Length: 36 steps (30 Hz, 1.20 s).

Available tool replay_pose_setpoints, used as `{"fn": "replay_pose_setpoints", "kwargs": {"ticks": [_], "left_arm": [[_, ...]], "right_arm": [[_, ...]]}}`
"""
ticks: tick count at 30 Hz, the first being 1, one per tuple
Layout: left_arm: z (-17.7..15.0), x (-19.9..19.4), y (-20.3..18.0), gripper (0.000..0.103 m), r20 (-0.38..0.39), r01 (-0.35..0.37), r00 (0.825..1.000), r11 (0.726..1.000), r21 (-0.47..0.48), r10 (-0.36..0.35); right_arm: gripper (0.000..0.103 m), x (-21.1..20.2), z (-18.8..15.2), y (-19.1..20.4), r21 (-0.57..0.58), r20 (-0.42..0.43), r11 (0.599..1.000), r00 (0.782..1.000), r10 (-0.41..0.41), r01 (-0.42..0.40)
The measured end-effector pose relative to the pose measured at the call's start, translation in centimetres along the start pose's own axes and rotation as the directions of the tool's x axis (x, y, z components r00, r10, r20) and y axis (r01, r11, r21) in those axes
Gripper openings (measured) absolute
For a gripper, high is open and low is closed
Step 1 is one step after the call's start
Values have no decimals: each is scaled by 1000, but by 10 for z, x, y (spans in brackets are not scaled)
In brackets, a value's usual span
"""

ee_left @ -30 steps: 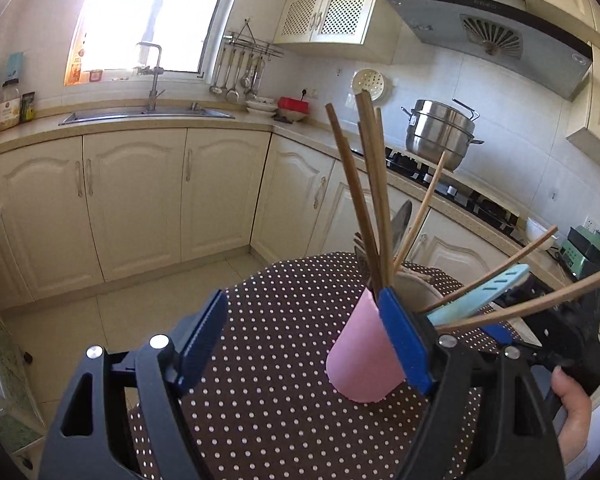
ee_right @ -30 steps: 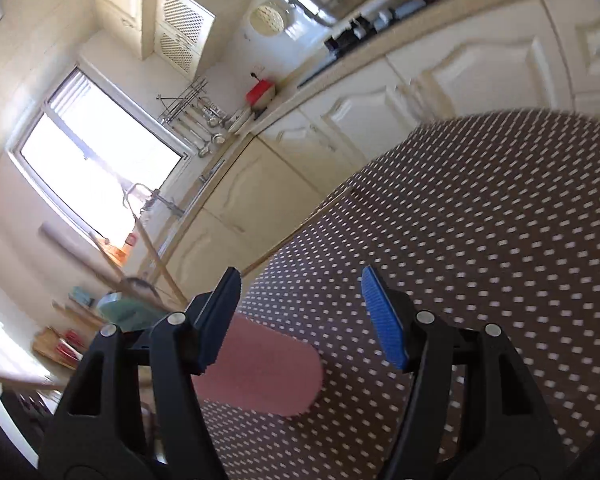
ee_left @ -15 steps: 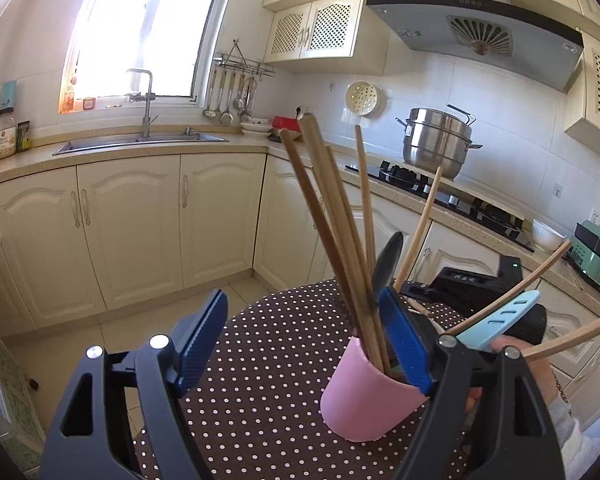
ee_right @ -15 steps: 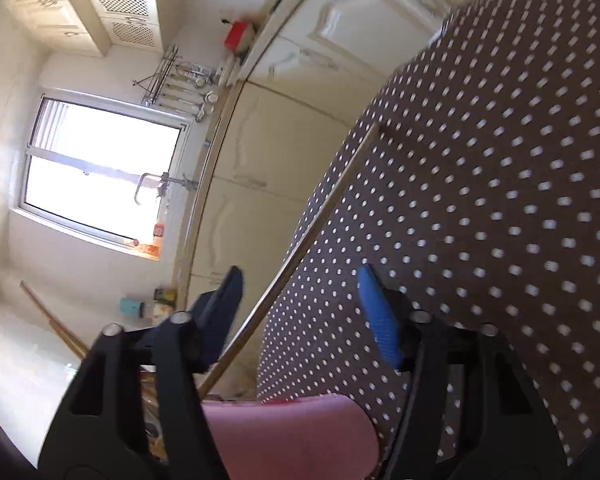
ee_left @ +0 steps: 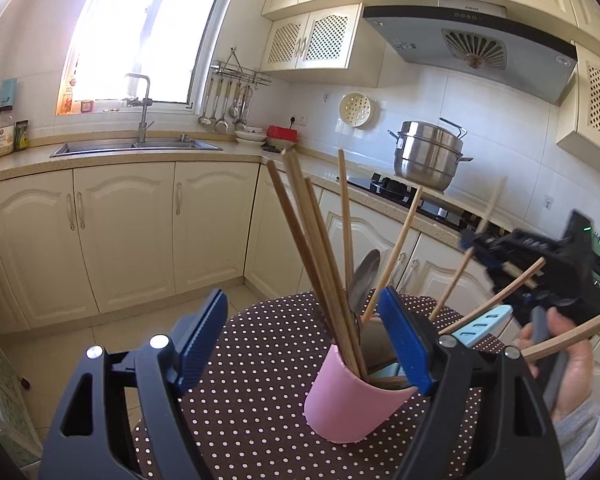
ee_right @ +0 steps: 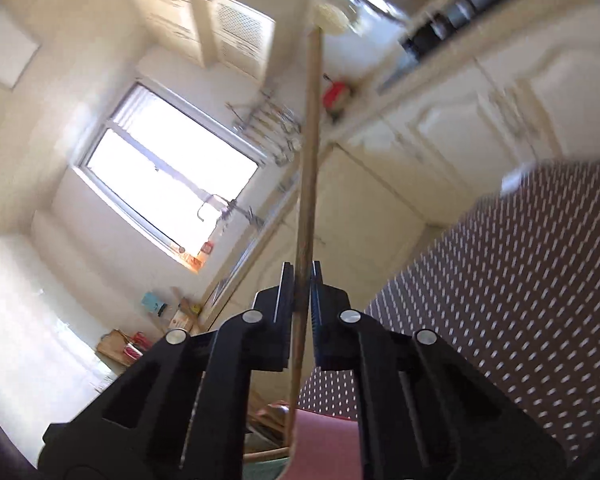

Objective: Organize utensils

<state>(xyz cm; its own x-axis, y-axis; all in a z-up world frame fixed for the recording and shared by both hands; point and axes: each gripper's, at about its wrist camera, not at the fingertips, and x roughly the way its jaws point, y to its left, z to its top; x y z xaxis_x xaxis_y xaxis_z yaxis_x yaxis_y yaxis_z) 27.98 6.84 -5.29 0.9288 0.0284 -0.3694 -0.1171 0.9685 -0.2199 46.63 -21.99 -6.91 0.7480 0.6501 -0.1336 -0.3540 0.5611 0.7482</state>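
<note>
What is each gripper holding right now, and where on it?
The right gripper is shut on a wooden chopstick, clamped low on its shaft above the pink cup. The left gripper is open, holding nothing.

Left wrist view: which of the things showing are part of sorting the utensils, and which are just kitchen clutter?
Part of the job:
- pink cup holding chopsticks and a spoon
- single chopstick clamped in the right gripper
- left gripper, open beside the cup

Just lying about:
- steel pot
- sink
- hanging ladles
- red container

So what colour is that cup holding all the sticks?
Pink. The cup shows best in the left wrist view, on the dotted brown cloth.
</note>
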Motion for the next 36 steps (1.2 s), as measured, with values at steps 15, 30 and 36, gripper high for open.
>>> {"fn": "replay_pose_setpoints", "kwargs": {"ticks": [15, 30, 36], "left_arm": [[6, -42, 8, 76, 34, 33, 999, 999, -22, -32], [9, -51, 47, 76, 12, 12, 1000, 999, -48, -12], [6, -39, 53, 76, -12, 23, 1000, 999, -42, -23]], "right_arm": [[7, -132, -45, 168, -516, 351, 850, 931, 98, 106], [7, -60, -125, 190, -657, 236, 734, 972, -17, 172], [7, -43, -138, 176, -668, 242, 707, 966, -89, 232]]}}
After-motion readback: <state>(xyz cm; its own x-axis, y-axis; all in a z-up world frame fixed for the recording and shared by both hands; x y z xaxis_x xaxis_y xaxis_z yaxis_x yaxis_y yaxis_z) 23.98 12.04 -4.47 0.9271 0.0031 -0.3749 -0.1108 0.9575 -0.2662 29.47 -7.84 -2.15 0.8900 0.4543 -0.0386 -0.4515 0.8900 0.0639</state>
